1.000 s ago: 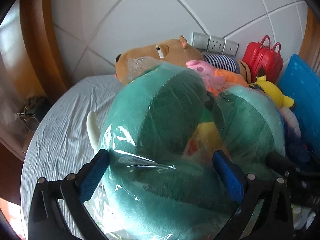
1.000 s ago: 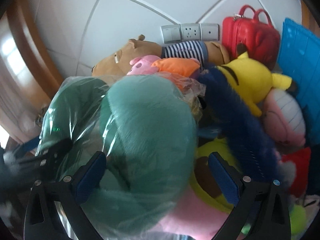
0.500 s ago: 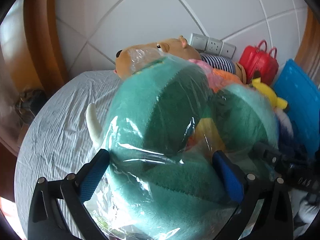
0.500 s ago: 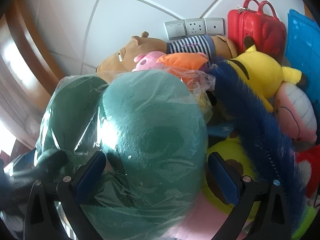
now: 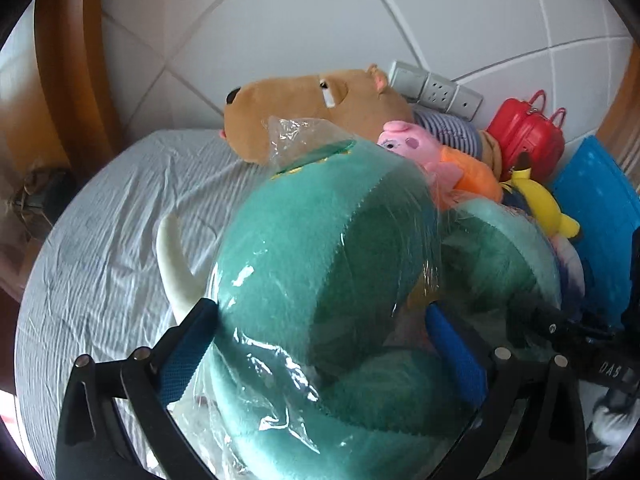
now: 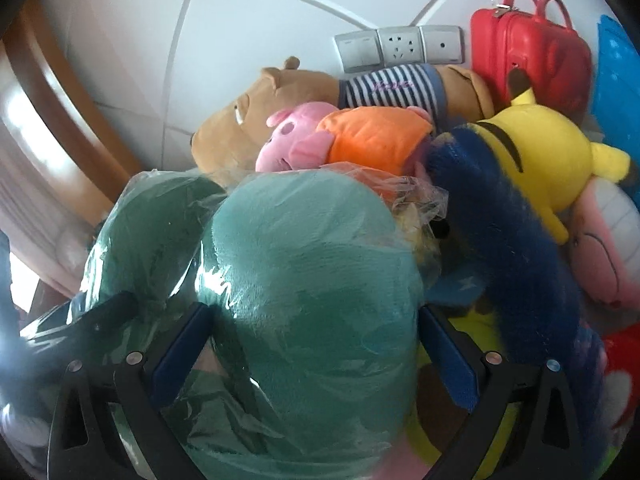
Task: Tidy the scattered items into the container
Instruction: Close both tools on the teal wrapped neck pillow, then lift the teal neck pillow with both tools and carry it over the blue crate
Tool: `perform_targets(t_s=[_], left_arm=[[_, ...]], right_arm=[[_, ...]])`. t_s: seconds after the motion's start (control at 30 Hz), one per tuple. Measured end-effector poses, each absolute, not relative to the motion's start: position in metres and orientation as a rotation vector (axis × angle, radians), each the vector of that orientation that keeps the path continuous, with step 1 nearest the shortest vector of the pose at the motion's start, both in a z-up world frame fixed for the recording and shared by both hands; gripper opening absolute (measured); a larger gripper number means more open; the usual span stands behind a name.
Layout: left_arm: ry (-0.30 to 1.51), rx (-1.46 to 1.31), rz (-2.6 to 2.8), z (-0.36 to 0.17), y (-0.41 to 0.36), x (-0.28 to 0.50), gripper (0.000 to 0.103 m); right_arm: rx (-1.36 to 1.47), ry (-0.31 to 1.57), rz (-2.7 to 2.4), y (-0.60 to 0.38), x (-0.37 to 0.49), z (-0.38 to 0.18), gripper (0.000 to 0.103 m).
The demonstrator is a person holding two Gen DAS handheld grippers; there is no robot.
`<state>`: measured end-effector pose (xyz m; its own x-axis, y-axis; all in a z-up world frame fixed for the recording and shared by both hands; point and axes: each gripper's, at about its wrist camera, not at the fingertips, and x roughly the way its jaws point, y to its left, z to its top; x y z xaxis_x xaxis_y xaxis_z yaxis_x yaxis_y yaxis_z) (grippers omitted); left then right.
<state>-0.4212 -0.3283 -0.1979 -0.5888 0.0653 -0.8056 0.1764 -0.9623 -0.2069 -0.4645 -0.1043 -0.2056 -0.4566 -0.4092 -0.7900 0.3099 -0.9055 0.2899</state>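
- The left gripper point(image 5: 320, 344) has its blue-padded jaws spread wide, one on each side of one arm of a teal U-shaped plush cushion wrapped in clear plastic point(image 5: 320, 264).
- The right gripper point(image 6: 308, 352) grips the cushion's other arm in the same way.
- The cushion appears held above a grey striped bedsheet point(image 5: 120, 220), beside a pile of plush toys point(image 6: 400, 140).
- Judged step: carrying it. A blue plastic container point(image 5: 596, 200) stands to the right; the next move calls for both grippers moving together.

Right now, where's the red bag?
The red bag stands at the upper right of both wrist views against the white wall, beside the wall sockets, behind the yellow plush.
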Motion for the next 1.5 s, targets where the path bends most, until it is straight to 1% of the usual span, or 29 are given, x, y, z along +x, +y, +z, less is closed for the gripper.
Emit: perform_targets(t_s=[0.1,0.2,0.3,0.37,0.47,0.53,0.6,0.73,0.83,0.9,0.97,1.0,1.17,1.3,1.37,1.43,1.5], left_arm=[[0.434,1.427,-2.709,-0.197,-0.331,-0.422,0.103],[0.445,1.449,-2.740,-0.194,-0.335,-0.408,0.103],[0.511,1.466,-2.763,-0.197,-0.346,-0.392,0.103],[0.561,1.443,-2.769,-0.205,-0.348,-0.389,0.103],[0.583,1.404,-2.735,-0.212,-0.345,-0.400,0.103],[0.563,1.398,-2.711,-0.214,-0.341,-0.409,0.103],[0.523,1.392,-2.714,-0.216,-0.337,-0.415,0.103],[0.512,1.372,-2.717,-0.220,-0.336,-0.423,0.103],[0.443,1.344,-2.716,-0.216,-0.326,-0.418,0.103],[0.393,1.329,-2.728,-0.210,-0.320,-0.407,0.097],[0.364,1.318,-2.740,-0.204,-0.318,-0.393,0.093],[0.354,1.311,-2.747,-0.202,-0.318,-0.386,0.092],[0.332,1.281,-2.761,-0.206,-0.319,-0.373,0.091],[0.357,1.271,-2.754,-0.211,-0.324,-0.383,0.101],[0.365,1.263,-2.753,-0.213,-0.325,-0.387,0.102],[0.348,1.239,-2.756,-0.215,-0.323,-0.389,0.102],[0.337,1.220,-2.758,-0.212,-0.320,-0.387,0.094]], right_arm=[[1.353,-0.145,-2.333,-0.104,-0.471,-0.206,0.103],[1.336,-0.119,-2.319,-0.098,-0.459,-0.205,0.103],[1.354,-0.124,-2.267,-0.087,-0.447,-0.207,0.103],[1.364,-0.150,-2.233,-0.085,-0.448,-0.213,0.103],[1.395,-0.247,-2.190,-0.087,-0.464,-0.226,0.103],[1.407,-0.268,-2.187,-0.093,-0.472,-0.231,0.103],[1.412,-0.240,-2.197,-0.101,-0.478,-0.233,0.103],[1.395,-0.180,-2.187,-0.114,-0.489,-0.239,0.103],[1.355,-0.121,-2.230,-0.119,-0.482,-0.238,0.103],[1.320,-0.052,-2.283,-0.123,-0.468,-0.231,0.103],[1.283,0.030,-2.337,-0.128,-0.448,-0.219,0.103],[1.274,0.041,-2.345,-0.129,-0.442,-0.217,0.103],[1.266,0.039,-2.333,-0.128,-0.435,-0.224,0.103],[1.275,-0.001,-2.323,-0.126,-0.444,-0.228,0.103],[1.272,-0.016,-2.316,-0.124,-0.446,-0.230,0.103],[1.264,-0.006,-2.324,-0.126,-0.447,-0.231,0.103],[1.243,0.034,-2.354,-0.130,-0.444,-0.228,0.103]])
